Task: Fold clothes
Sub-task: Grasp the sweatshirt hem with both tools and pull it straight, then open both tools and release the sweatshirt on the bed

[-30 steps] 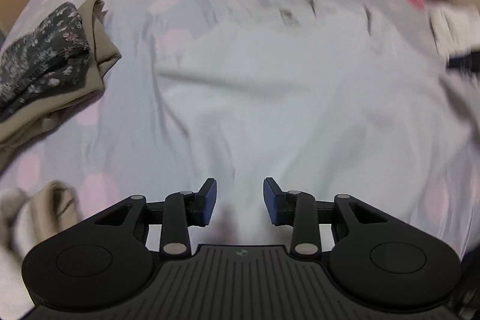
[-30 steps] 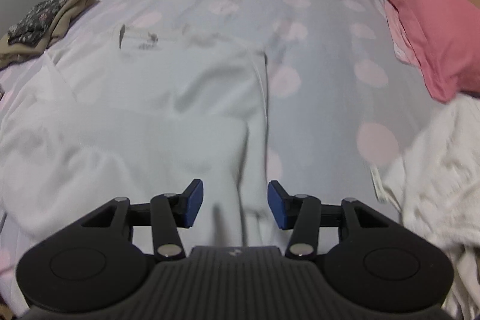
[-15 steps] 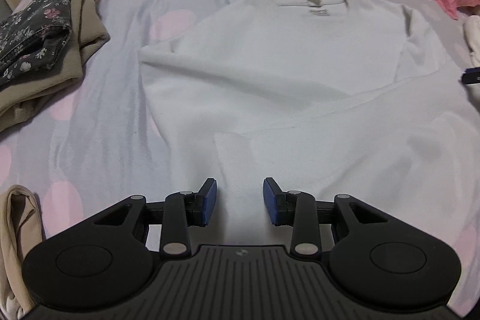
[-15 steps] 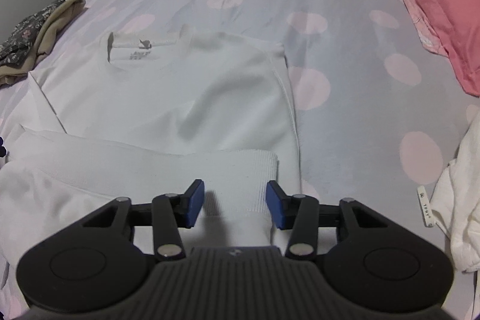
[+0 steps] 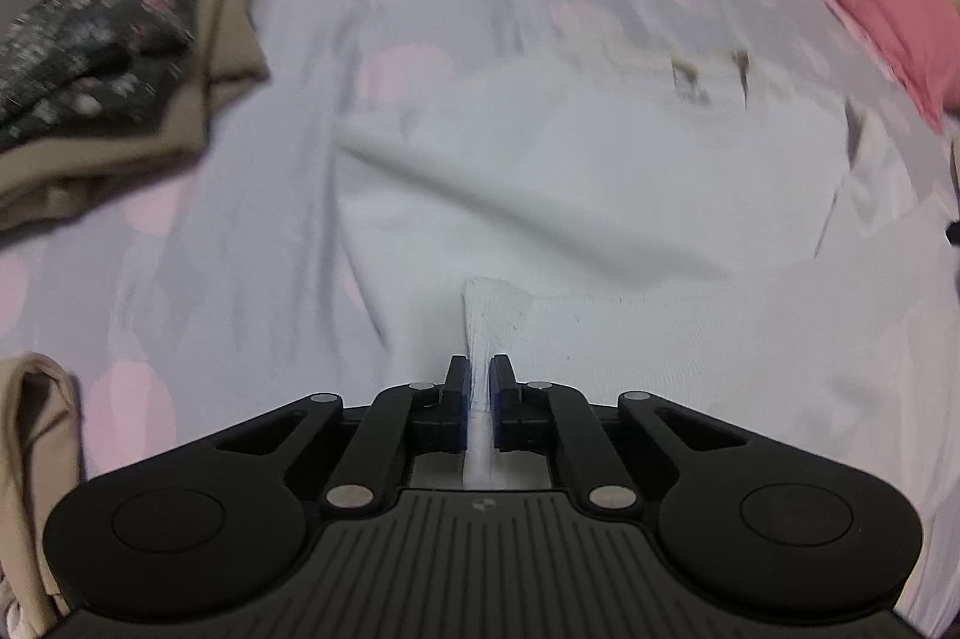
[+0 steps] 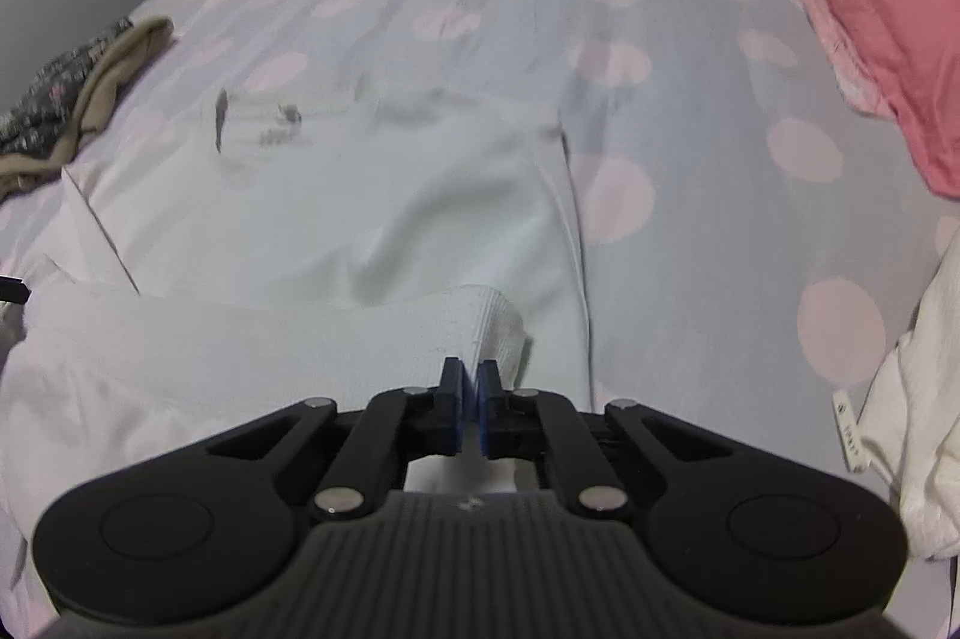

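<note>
My left claw (image 5: 478,376) is clamped down on a pinch of the white sweatshirt (image 5: 570,171), right at a ribbed cuff (image 5: 493,306) that's bunched up between the blue pads. My right claw (image 6: 467,380) is doing the same thing on its side, squeezed onto the other ribbed cuff (image 6: 480,321) near the garment's right edge. So both are gripping fabric, nothing loose.

The sweatshirt lies spread out flat on the bed, collar end pointing away from me, with the neck label (image 6: 282,117) a blurry dark smudge in the right view. The sleeves are folded in across the lower part of the body, which is where my claws have hold of them.

Under it is the pale lilac bedsheet (image 6: 690,111) with pink dots. Off to the left there's a stack of folded clothes (image 5: 120,63), a dark floral piece on top of a beige one. A pink pillow (image 6: 870,9) sits far right, and a heap of cream clothes (image 6: 924,399) is at the right edge.
</note>
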{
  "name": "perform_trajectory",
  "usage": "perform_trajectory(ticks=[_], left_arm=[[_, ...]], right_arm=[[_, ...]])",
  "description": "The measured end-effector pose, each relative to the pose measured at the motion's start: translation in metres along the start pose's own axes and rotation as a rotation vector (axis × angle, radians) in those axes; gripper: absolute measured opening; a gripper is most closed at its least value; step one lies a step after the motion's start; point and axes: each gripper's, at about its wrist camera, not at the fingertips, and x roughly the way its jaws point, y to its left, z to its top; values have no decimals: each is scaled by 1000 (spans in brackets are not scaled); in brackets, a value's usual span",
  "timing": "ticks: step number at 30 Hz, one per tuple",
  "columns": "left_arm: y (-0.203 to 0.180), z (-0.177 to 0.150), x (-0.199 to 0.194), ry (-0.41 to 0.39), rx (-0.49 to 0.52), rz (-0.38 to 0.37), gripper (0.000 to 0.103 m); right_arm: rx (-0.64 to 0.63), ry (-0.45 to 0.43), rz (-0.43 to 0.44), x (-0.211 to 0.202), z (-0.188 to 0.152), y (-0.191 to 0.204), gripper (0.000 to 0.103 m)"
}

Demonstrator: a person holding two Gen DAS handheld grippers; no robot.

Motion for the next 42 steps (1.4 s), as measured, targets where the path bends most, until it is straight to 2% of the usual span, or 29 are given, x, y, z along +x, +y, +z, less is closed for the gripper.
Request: perform_trajectory(ticks=[2, 4, 7, 8, 9, 11, 14, 18, 22, 26, 27, 32, 42], left_arm=[[0, 0, -2, -11, 14, 39, 0], [1, -2, 6, 28, 39, 55, 1], [3, -6, 13, 39, 89, 91, 1], [4, -3, 10, 24, 103, 92, 3], [6, 0, 7, 8, 117, 89, 6], [13, 10, 2, -29, 123, 67, 28], [26, 28, -2, -105, 87, 54, 37], [40, 53, 2, -155, 78, 7, 38], [41, 70, 20, -155, 208, 25, 38], [45, 77, 48, -112, 299, 77, 38], [47, 79, 55, -99, 313, 87, 38], [60, 87, 80, -67, 285, 10, 38], [89, 91, 96, -50, 135, -122, 40]], right_arm=[[-1, -25, 4, -5, 2, 2, 5], [1, -15, -4, -3, 2, 3, 6], [-8, 25, -46, 5, -2, 4, 20], [-21, 30, -63, 6, -3, 4, 31], [-35, 24, -70, 6, -2, 4, 44], [-34, -15, -76, 4, 4, 0, 52], [-18, -59, -79, 5, 20, -8, 54], [-75, -89, -52, 14, 49, -13, 61], [-103, -111, 11, 29, 76, -19, 63], [-97, -118, 49, 51, 91, -28, 75], [-91, -111, 54, 58, 93, -31, 76], [-54, -62, 74, 91, 101, -47, 76], [-2, -43, 111, 121, 105, -53, 76]])
